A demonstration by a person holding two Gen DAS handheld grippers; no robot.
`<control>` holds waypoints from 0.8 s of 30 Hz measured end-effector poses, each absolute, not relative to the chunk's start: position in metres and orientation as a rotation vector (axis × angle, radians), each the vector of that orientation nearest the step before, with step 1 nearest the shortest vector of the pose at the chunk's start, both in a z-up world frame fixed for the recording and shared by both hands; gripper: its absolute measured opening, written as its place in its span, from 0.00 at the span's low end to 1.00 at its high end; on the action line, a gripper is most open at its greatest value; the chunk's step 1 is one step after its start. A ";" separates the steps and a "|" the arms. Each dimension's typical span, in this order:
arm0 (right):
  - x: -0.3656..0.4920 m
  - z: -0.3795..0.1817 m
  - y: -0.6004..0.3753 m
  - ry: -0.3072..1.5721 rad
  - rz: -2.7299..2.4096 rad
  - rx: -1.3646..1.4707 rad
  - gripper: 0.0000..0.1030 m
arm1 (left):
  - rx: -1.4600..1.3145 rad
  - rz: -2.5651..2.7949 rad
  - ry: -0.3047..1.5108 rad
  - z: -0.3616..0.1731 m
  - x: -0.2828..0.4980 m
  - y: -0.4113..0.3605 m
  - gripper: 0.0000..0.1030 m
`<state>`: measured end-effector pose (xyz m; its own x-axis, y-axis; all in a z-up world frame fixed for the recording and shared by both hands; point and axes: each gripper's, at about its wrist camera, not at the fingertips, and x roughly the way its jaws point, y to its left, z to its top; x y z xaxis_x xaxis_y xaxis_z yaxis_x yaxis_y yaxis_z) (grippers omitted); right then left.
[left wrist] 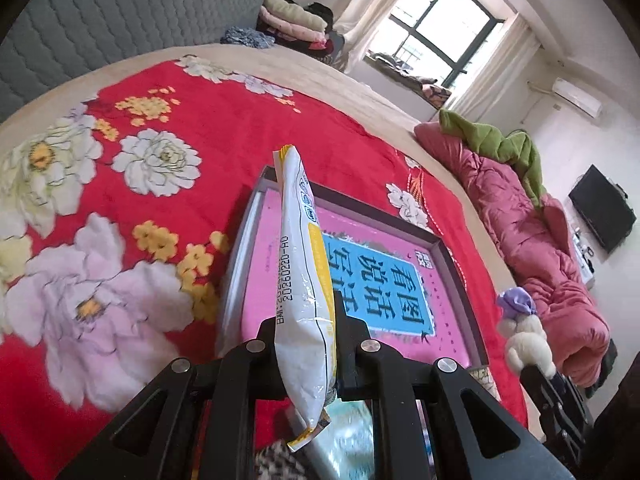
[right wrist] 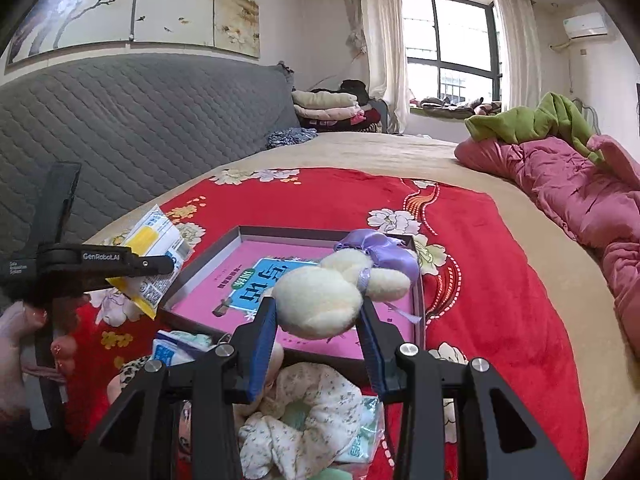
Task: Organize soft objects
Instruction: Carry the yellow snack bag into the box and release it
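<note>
My left gripper (left wrist: 306, 328) is shut on a white and yellow soft packet (left wrist: 302, 264), held upright above the near left corner of a grey box (left wrist: 444, 240) with a pink and blue book inside. From the right wrist view the left gripper (right wrist: 168, 266) holds that packet (right wrist: 154, 256) left of the box (right wrist: 200, 260). My right gripper (right wrist: 318, 316) is shut on a cream plush toy with a purple bow (right wrist: 332, 288), held over the box's near edge. The plush also shows in the left wrist view (left wrist: 524, 332).
The box lies on a red flowered blanket (left wrist: 120, 200) on a bed. A floral fabric piece (right wrist: 308, 408) and wrapped packets (right wrist: 176, 346) lie below my right gripper. A pink quilt with a green cloth (right wrist: 568, 184) lies at the right. A grey headboard (right wrist: 140, 120) stands behind.
</note>
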<state>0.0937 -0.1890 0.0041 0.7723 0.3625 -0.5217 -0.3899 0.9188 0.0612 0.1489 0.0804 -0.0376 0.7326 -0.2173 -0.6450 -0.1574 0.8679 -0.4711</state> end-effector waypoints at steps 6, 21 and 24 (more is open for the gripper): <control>0.104 0.000 -0.187 0.574 0.389 -0.059 0.39 | -0.544 -0.070 0.791 -0.051 0.178 0.077 0.14; 0.138 -0.018 -0.184 0.658 0.349 -0.142 0.39 | -0.544 -0.116 0.894 -0.085 0.203 0.069 0.14; 0.143 -0.023 -0.176 0.683 0.356 -0.183 0.39 | -0.533 -0.120 0.895 -0.086 0.202 0.068 0.14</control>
<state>0.1430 -0.1764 -0.0230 0.7184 0.2606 -0.6450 -0.3792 0.9240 -0.0490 0.2022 0.0679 -0.0855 0.6283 -0.3165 -0.7107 -0.1188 0.8638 -0.4897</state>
